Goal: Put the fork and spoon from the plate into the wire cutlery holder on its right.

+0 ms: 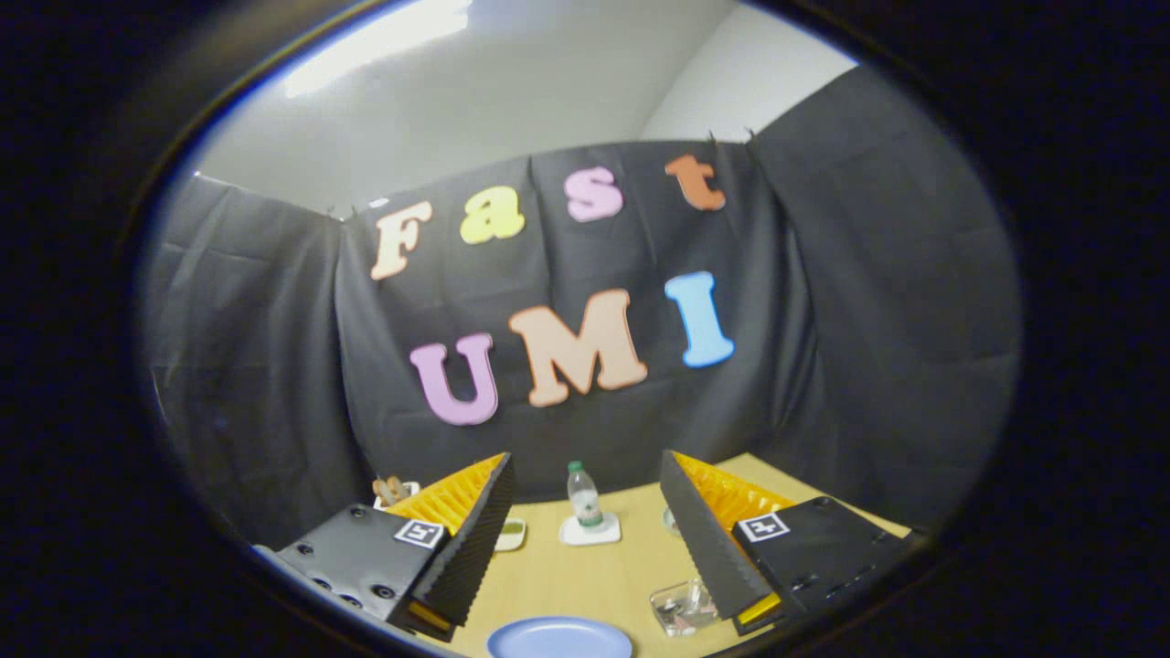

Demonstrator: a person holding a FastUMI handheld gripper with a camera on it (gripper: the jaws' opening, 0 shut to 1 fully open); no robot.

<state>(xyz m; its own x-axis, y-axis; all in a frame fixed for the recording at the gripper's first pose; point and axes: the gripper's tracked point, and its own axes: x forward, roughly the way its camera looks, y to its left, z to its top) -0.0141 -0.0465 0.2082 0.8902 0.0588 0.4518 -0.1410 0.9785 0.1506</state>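
Gripper view, claw spread, plate below between fingers

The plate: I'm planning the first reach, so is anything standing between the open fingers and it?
Nothing visible does. The gripper is open and empty, and the blue plate lies just below, between its fingers, on bare table. The bottle stands well beyond.

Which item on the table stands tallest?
The clear bottle with a green cap, upright on a white coaster beyond the open tongs. The blue plate lies flat.
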